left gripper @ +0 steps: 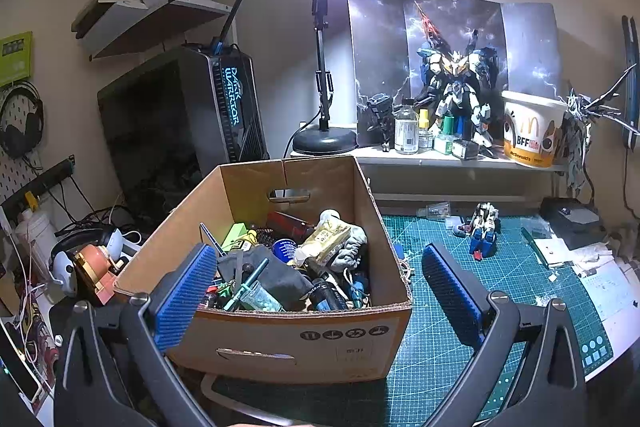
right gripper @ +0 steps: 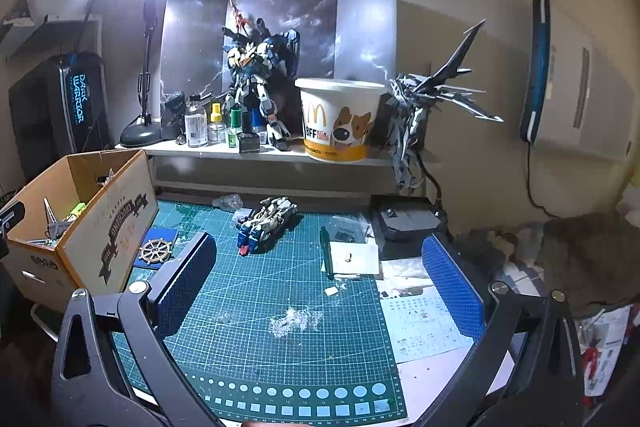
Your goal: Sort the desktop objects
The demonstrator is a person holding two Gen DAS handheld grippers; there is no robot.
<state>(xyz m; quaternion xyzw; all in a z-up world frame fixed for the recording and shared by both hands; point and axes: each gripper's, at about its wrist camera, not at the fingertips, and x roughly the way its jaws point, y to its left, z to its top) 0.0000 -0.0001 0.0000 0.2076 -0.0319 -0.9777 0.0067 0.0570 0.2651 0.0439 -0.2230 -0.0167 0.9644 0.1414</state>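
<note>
Both grippers, left and right, held with fingers apart, empty. Cardboard box heaped full; toy robot lies right of it. Snagging tangled contents risked if reached into.

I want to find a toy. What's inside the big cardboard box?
The cardboard box is piled full: a yellow packet, a blue-lidded jar, a green block, dark cloth. Anything underneath is covered.
</note>
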